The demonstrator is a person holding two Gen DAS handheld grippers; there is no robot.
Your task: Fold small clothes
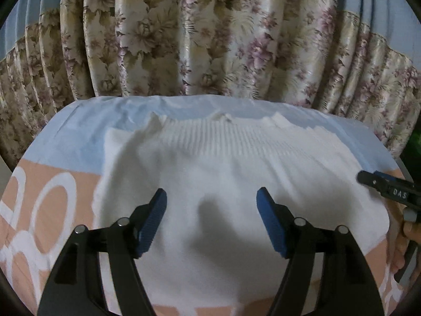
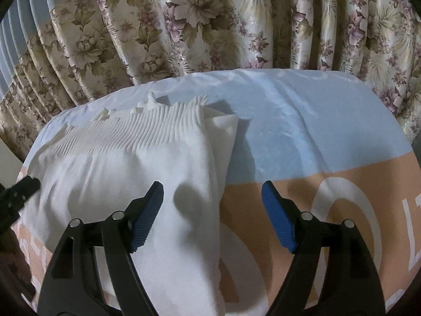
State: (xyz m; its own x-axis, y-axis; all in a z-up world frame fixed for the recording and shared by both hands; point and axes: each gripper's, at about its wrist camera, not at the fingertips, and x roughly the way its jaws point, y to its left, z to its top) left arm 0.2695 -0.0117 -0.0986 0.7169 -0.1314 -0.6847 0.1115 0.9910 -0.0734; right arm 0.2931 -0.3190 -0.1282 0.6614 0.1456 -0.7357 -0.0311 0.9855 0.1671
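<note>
Left wrist view: the left gripper point(image 1: 211, 221) is hovering, fingers apart and empty, over the white knit garment point(image 1: 223, 163) lying on the bedsheet point(image 1: 52, 158).

Right wrist view: the right gripper point(image 2: 211, 216) is hanging open and empty over the garment's right edge (sides apparently folded inward; the final folds are looking undone).

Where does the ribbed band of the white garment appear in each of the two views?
Left wrist view: the ribbed band runs across the upper middle, at the far edge of the white garment.
Right wrist view: it slants across the upper left.
Shared landmark: the floral curtain hangs behind the bed in both.
</note>
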